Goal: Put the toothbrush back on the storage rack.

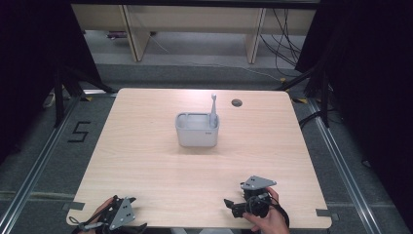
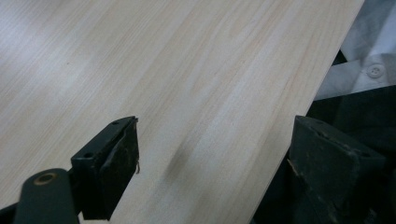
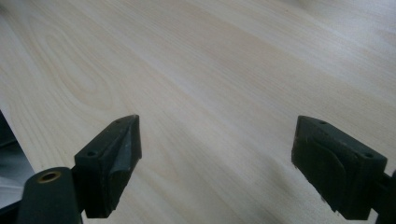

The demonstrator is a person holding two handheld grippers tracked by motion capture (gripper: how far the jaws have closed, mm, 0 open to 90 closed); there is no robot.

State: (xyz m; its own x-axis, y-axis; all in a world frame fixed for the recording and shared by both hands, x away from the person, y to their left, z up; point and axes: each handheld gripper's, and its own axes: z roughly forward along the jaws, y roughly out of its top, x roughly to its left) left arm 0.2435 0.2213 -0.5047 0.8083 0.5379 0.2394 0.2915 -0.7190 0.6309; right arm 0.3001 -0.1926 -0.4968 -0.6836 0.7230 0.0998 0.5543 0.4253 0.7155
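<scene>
i am holding my left gripper (image 1: 127, 214) at the near left corner of the pale wooden table (image 1: 146, 161), its grey three-cornered plate facing up. in the left gripper view its two black jaws are standing wide apart with nothing between them, hanging over the table's near edge, and a bit of white buttoned cloth (image 2: 369, 70) is showing past that edge. i am holding my right gripper (image 1: 233, 207) near the front edge on the right side, my hand (image 1: 268, 219) wrapping around it. in the right gripper view its jaws are also spread wide and empty over bare wood grain. the grey plastic rectangular caddy (image 1: 197, 130) is sitting upright around the middle of the table, well apart from both grippers. a grey slender brush-like tool (image 1: 213, 109) is standing in its right-hand compartment, its tip rising above the rim.
</scene>
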